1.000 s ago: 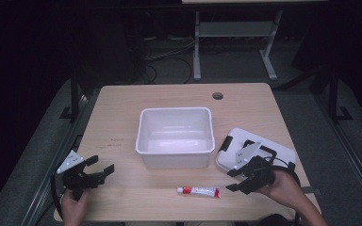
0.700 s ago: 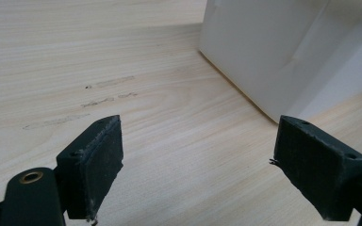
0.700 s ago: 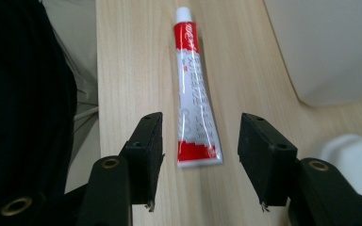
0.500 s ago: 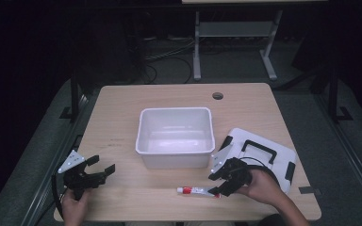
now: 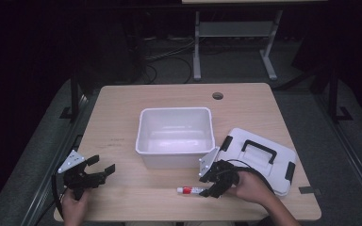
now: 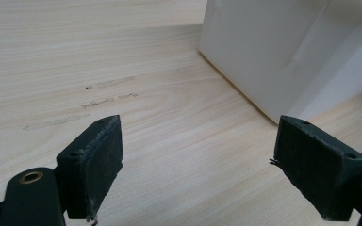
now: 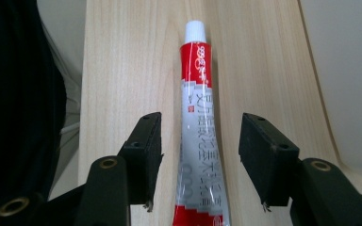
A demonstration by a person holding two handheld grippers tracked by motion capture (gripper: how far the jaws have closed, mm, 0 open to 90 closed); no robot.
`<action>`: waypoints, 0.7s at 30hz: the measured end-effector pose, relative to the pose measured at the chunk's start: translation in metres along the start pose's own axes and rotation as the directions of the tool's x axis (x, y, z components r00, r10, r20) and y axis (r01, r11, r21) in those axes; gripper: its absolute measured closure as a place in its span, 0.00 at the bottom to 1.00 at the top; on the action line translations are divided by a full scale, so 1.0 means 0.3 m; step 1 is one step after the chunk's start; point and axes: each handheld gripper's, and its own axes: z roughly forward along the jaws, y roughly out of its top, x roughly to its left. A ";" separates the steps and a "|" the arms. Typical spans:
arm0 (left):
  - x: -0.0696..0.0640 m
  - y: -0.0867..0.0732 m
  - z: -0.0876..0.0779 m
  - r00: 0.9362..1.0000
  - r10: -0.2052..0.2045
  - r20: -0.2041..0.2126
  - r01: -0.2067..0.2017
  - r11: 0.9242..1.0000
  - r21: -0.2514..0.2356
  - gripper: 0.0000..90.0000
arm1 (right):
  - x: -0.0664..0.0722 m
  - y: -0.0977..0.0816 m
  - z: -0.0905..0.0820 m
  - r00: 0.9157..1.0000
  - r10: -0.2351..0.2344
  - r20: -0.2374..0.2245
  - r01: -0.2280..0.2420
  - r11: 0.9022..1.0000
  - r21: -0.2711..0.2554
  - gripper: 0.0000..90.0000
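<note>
A red and white tube [image 5: 190, 190] lies flat near the table's front edge, its white cap pointing left. My right gripper [image 5: 206, 187] is low at the tube's right end and open. In the right gripper view the tube [image 7: 199, 117] runs between the two pads with a gap on each side, and the right gripper [image 7: 200, 150] does not press it. My left gripper [image 5: 104, 165] rests open at the front left corner, a hand on it. In the left gripper view my left gripper [image 6: 198, 165] has only bare wood between its pads.
An empty white bin [image 5: 175, 110] stands mid-table, its corner close ahead in the left gripper view [image 6: 283, 52]. A white lid [image 5: 268, 165] with a black handle and black latches lies to the bin's right. A cable hole [image 5: 218, 95] sits at the table's back.
My right gripper has moved left and down from over the white lid to the tube's right end, its jaws now either side of the tube. The left gripper has stayed put.
</note>
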 end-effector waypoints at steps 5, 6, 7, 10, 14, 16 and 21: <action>0.000 0.000 0.000 1.000 -0.002 0.001 0.002 1.000 -0.002 0.17 | -0.005 0.009 0.021 1.000 -0.001 -0.012 0.001 1.000 -0.001 0.54; 0.000 0.000 0.000 1.000 -0.002 0.001 0.002 1.000 0.000 0.17 | -0.007 0.010 0.026 1.000 0.000 -0.014 0.000 1.000 -0.001 0.54; 0.000 0.000 0.000 1.000 -0.002 0.001 0.002 1.000 0.000 0.17 | -0.008 0.012 0.030 1.000 0.001 -0.018 -0.001 1.000 -0.001 0.54; -0.001 0.000 0.000 1.000 -0.001 0.002 0.001 1.000 -0.001 0.17 | -0.010 0.017 0.044 1.000 -0.005 -0.019 0.005 1.000 0.000 0.55; 0.000 0.000 0.001 1.000 0.001 0.002 -0.001 1.000 0.001 0.17 | -0.014 0.023 0.064 1.000 -0.005 -0.031 0.005 1.000 0.008 0.56; 0.000 0.000 0.000 1.000 0.001 0.001 -0.001 1.000 0.001 0.17 | -0.016 0.024 0.069 0.999 -0.010 -0.034 0.010 1.000 0.010 0.56; 0.002 -0.001 -0.001 1.000 -0.005 0.000 0.005 1.000 -0.002 0.17 | -0.014 0.030 0.088 0.999 -0.017 -0.042 0.018 1.000 0.017 0.60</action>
